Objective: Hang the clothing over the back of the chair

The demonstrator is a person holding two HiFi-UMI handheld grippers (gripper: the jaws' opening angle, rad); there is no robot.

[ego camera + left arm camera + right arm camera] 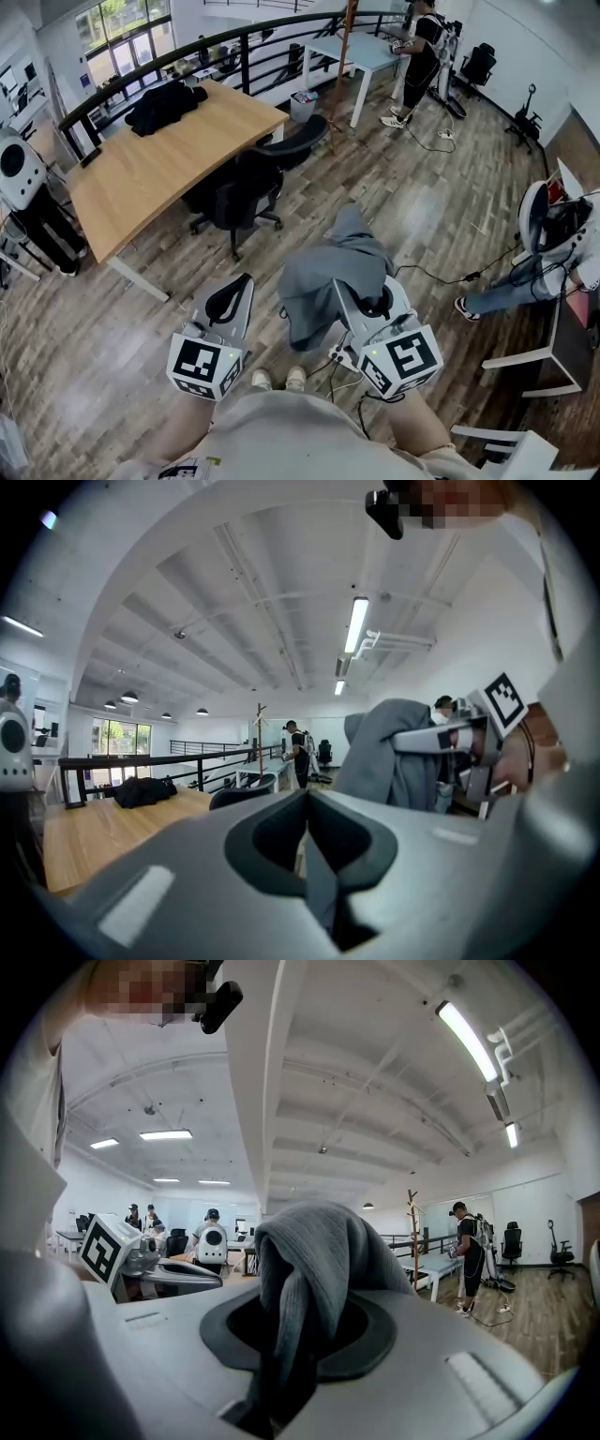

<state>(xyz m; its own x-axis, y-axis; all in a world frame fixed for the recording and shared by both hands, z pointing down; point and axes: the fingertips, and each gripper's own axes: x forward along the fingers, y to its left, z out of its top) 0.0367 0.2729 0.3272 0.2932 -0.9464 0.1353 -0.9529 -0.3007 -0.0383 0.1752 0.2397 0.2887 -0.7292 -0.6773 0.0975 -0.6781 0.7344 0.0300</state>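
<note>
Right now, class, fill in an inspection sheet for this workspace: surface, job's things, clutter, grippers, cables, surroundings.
Surface: wooden desk; plank floor.
Job's things: grey garment, not yet hung; black office chair beside the desk, back bare.
Clutter: black garment heaped on the desk.
Grippers: left gripper shut, empty; right gripper shut on the grey garment.
Cables: black cable across the floor, right.
Surroundings: railing, white table, standing person, seated person.

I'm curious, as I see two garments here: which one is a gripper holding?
The grey garment, clamped in the right gripper. The black one lies heaped on the far end of the table, with no gripper near it.
</note>
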